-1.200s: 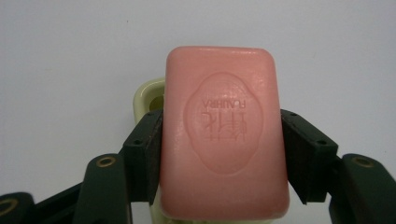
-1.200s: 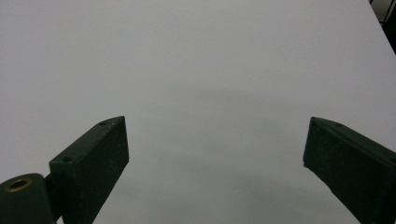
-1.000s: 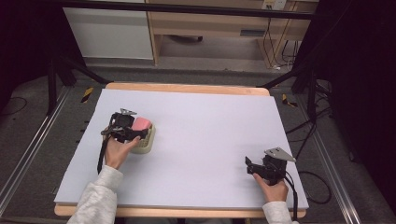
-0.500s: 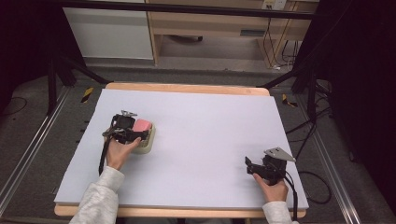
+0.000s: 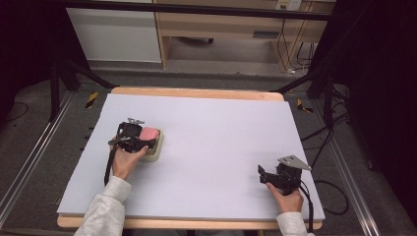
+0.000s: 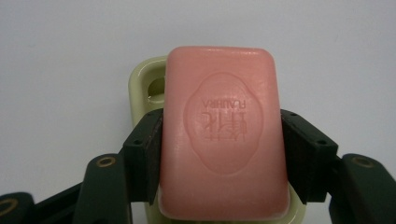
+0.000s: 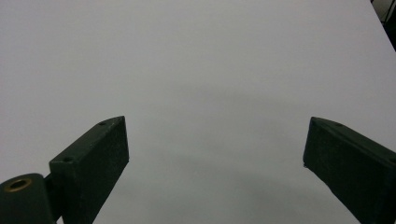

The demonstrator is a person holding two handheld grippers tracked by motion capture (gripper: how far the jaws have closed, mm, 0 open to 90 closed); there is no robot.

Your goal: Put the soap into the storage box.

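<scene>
We have the pink soap bar (image 6: 223, 135) lying directly between the jaws of our left tool (image 6: 222, 156), its long axis running straight away from us along the line of the jaws, embossed face up. The two pads press on its long sides, one on each, so the left tool is clamped on the bar across its short width. Under the bar sits the pale green soap dish (image 6: 142, 84), whose rim and a drain hole peek out at the far left corner; from the left gripper view we cannot tell whether the bar rests in the dish or is held just above it.

In the high view, the bar (image 5: 149, 133) and dish (image 5: 156, 152) sit toward the left part of the white counter (image 5: 221, 128), right at our left tool (image 5: 142, 141). Our right tool (image 5: 265, 173) is well apart from them, near the front right corner, so the left hand is plainly the one for this work. In the right gripper view the right tool (image 7: 215, 144) has its jaws spread wide, nothing between them, with bare counter (image 7: 210, 56) ahead.

We judge that the coming move turns on keeping the bar level and squared to the dish beneath it.
</scene>
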